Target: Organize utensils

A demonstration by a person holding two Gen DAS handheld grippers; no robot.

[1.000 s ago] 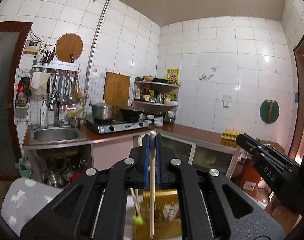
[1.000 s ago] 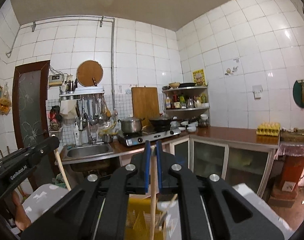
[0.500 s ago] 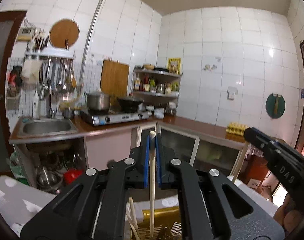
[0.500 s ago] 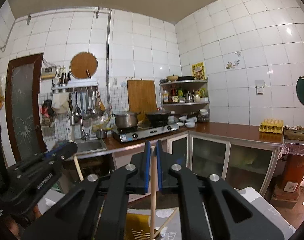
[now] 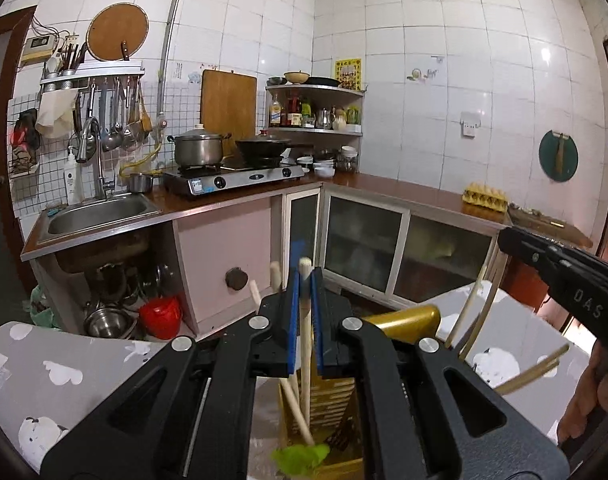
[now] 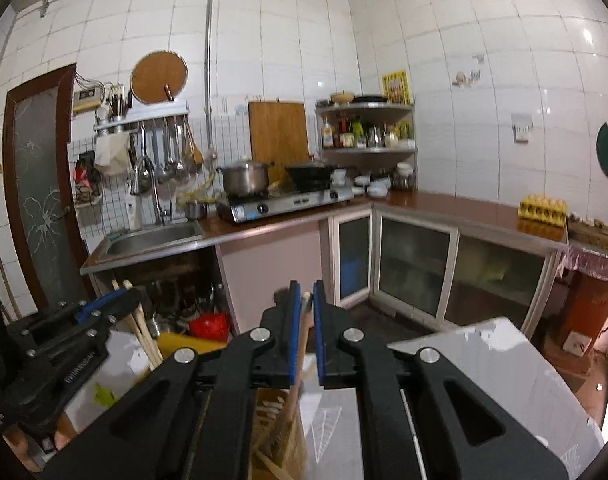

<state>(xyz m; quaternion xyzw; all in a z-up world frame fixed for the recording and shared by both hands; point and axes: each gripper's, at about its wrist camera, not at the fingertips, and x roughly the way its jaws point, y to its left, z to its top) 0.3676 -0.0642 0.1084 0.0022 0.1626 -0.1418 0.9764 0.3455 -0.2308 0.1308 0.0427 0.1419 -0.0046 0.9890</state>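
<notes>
My left gripper [image 5: 304,280] is shut on a pale wooden chopstick [image 5: 304,344] that stands upright, its lower end down in a yellow slatted utensil holder [image 5: 404,318]. Two more chopstick tops [image 5: 274,274] stick up just left of the pads. My right gripper [image 6: 307,294] is shut on another chopstick [image 6: 300,352], which leans left below the pads into the holder [image 6: 282,420]. Each gripper shows in the other's view: the right one [image 5: 560,268] at the right edge, the left one [image 6: 84,322] at the left with chopsticks [image 6: 142,332] beside it.
The holder stands on a table with a grey cloth printed in white [image 5: 52,364]. A green item [image 5: 300,454] lies at the holder's foot. Behind are the sink [image 5: 100,216], the stove with pots [image 5: 232,178] and the cabinets [image 5: 364,248]. A hand [image 5: 592,396] shows at lower right.
Both grippers have come down and forward over the holder, chopsticks still between their pads. The right chopstick, upright before, now leans to the left.
</notes>
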